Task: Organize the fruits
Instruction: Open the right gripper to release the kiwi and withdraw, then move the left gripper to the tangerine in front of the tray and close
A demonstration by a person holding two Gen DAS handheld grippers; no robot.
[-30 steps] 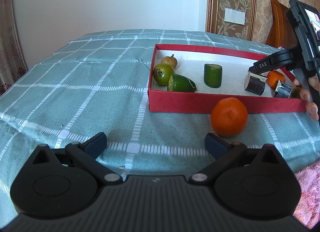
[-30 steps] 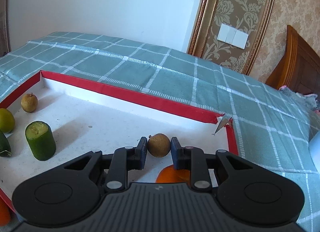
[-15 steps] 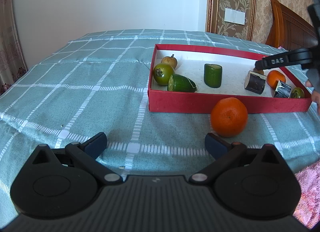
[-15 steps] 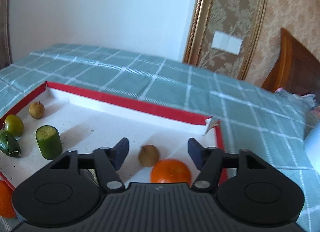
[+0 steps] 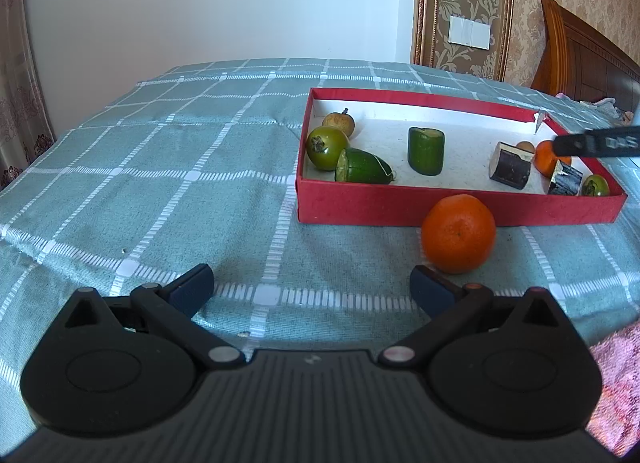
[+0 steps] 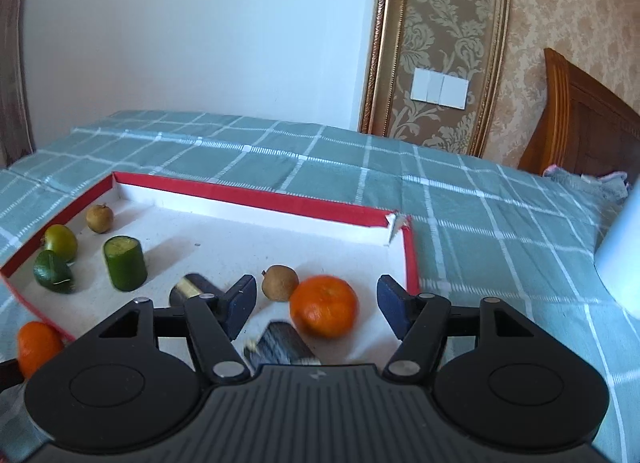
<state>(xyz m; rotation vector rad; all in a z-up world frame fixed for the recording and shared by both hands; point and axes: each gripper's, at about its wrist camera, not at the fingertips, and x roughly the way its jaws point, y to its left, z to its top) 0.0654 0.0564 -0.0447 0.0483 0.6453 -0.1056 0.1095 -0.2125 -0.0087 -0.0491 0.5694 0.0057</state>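
A red box (image 5: 460,205) (image 6: 256,199) with a white floor lies on the checked cloth. Inside it are a small brown fruit (image 6: 280,283) (image 5: 525,147), an orange (image 6: 324,306) (image 5: 545,157), two dark cut pieces (image 6: 192,288) (image 5: 510,165), two green cylinders (image 6: 125,263) (image 5: 426,151), a green round fruit (image 5: 326,147) and another brown fruit (image 5: 339,123). My right gripper (image 6: 316,303) hangs above the box's right end, jaws opening, nothing pressed between them. A second orange (image 5: 458,233) (image 6: 36,345) sits outside the box's front wall. My left gripper (image 5: 312,289) stands open just short of it.
The cloth (image 5: 160,183) spreads wide to the left of the box. A wooden headboard (image 5: 588,59) and a papered wall with a switch plate (image 6: 440,88) stand behind. Pink fabric (image 5: 616,375) lies at the lower right, and a pale object (image 6: 620,255) at the right edge.
My right gripper let go of the small brown fruit, spread its jaws and drew back and up from the box floor. The fruit now lies beside the orange. The left gripper kept still.
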